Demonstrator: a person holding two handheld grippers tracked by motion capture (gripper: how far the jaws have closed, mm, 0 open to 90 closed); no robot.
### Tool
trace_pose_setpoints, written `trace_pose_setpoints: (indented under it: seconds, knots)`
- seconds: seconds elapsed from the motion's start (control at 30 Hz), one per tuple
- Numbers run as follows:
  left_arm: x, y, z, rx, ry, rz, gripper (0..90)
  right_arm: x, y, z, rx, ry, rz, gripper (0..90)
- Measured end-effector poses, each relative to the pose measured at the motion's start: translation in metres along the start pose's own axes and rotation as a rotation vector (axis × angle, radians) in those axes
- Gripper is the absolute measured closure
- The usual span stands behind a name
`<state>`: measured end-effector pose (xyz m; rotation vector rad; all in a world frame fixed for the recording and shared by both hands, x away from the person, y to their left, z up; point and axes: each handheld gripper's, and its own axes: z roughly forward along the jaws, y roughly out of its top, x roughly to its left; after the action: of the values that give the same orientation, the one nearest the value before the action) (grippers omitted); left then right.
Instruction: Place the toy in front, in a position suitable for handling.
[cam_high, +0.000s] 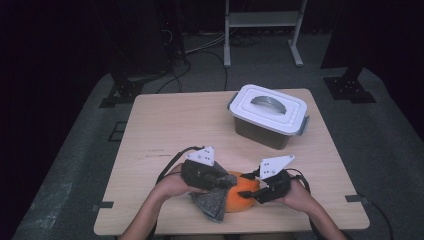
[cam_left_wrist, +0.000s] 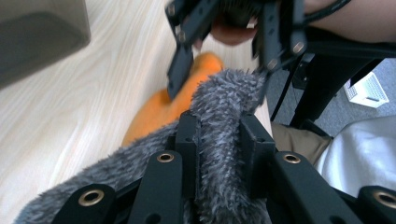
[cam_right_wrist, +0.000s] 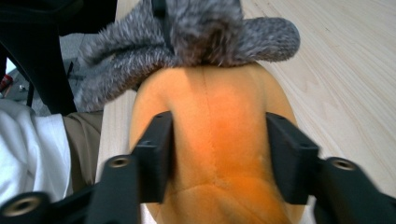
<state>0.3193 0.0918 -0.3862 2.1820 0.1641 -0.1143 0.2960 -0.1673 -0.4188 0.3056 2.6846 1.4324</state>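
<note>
The left gripper (cam_left_wrist: 218, 140) had its jaws pinched tight on a fold of the grey furry fabric (cam_left_wrist: 224, 107), the pile bulging up between them. The right gripper (cam_right_wrist: 219, 149) had its jaws spread around the orange plush body (cam_right_wrist: 215, 116), pressing it from both sides, so it gripped the toy at a fairly wide opening.

In the high view the left gripper (cam_high: 212, 176) and right gripper (cam_high: 262, 187) faced each other near the table's 6 o'clock edge, the orange plush (cam_high: 241, 196) between them and the grey fur (cam_high: 210, 204) hanging toward 7 o'clock of it. The fur touched the orange part at its far end in the right gripper view.

At about 1 o'clock from the grippers, well apart, stood a white-lidded container (cam_high: 269, 114) with a grey handle, on the wooden table (cam_high: 165, 125).
</note>
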Motion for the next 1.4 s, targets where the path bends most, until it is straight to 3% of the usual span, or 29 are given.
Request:
trace_pose_setpoints:
  seconds: [0.1,0.37,0.53,0.57,0.67,0.77,0.97,1.17,1.27,1.4]
  knots:
    - [0.003,-0.009,-0.005,-0.009,-0.002,-0.024,72.7,0.0,0.001,-0.004,-0.013,0.002,0.017,35.6]
    - [0.008,-0.032,-0.021,-0.028,0.014,-0.073,72.6,-0.002,-0.001,-0.014,-0.005,-0.024,0.028,32.8]
    - [0.01,-0.04,-0.027,-0.032,0.026,-0.095,72.6,-0.005,-0.005,-0.006,-0.004,-0.014,0.049,33.2]
    - [0.011,-0.04,-0.028,-0.028,0.031,-0.095,72.6,-0.005,-0.005,-0.003,-0.014,-0.016,0.047,34.8]
    - [0.011,-0.039,-0.032,-0.022,0.049,-0.095,72.6,-0.005,0.0,-0.002,-0.023,-0.031,0.047,54.7]
    - [0.01,-0.033,-0.039,-0.005,0.076,-0.072,72.6,0.001,0.007,-0.004,-0.015,-0.054,0.004,64.5]
    - [0.003,-0.011,-0.046,0.003,0.1,-0.016,72.7,0.004,0.013,-0.004,-0.01,-0.071,-0.02,66.3]
    - [-0.004,0.016,-0.038,0.01,0.073,0.044,72.7,0.009,0.017,0.001,0.013,-0.089,-0.051,66.8]
    - [-0.007,0.029,-0.027,0.04,0.06,0.081,72.7,0.011,0.021,0.002,0.017,-0.089,-0.057,66.8]
    - [-0.005,0.034,-0.015,0.044,0.035,0.08,72.6,0.012,0.019,0.006,0.016,-0.08,-0.051,67.0]
